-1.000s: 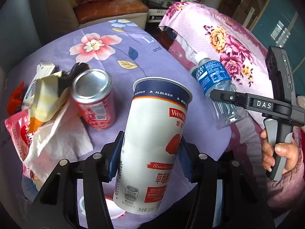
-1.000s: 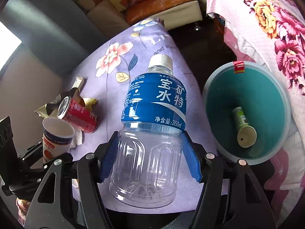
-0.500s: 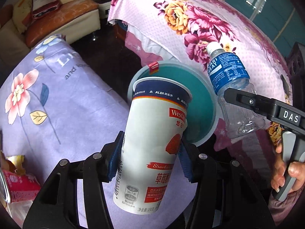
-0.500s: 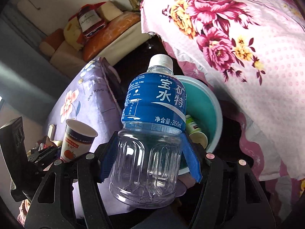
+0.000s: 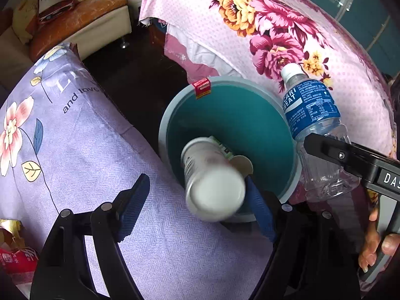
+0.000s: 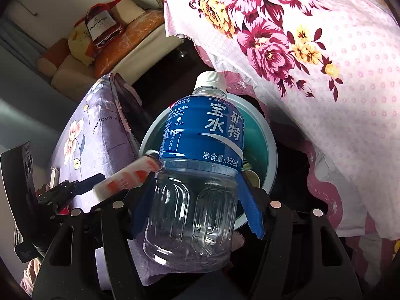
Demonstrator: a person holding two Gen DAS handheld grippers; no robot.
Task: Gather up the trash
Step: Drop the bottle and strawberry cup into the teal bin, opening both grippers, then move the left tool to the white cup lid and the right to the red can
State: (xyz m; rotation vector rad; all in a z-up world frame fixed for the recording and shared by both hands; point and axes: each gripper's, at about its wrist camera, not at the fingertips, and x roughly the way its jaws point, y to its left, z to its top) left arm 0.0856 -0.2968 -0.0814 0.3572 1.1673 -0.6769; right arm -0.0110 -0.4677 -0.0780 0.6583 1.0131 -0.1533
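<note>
Lilac flowered cloth point(image 5: 82, 150) covers our bench, and a pink cloth point(image 5: 275, 37) printed with big magenta blooms is draped over furniture on the far side; between them, on the dark floor, stands one teal bin point(image 5: 250, 115) with a red sticker on its rim.

We count two grippers. Our left gripper point(image 5: 197, 205) has just been opening its fingers point(image 5: 135, 202), and they stand spread wide, pressing on nothing. One white yogurt cup point(image 5: 212, 182), blurred, hangs free just beyond them, base toward the camera, at the near edge of the bin's mouth; whether it touches the blue pad beside it, we cannot tell. From the right wrist view the same cup point(image 6: 127, 175) shows as a tilted white and red streak over the bin's rim.

Our right gripper point(image 6: 195, 200) is clamped on one clear plastic bottle point(image 6: 197, 170), its blue pads pressing both sides of the ribbed lower half. That bottle has a blue label and a white cap on, and is held above the bin's right rim, cap pointing away from us. A hand point(image 5: 375, 247) grips the handle.

Inside the bin we see one small green-labelled container point(image 5: 221, 146) and a pale round piece point(image 5: 242, 163) beside it, both partly hidden by the cup.

At the bench's near left corner lie one red can point(image 5: 17, 260) and some crumpled wrapper point(image 5: 10, 230).
</note>
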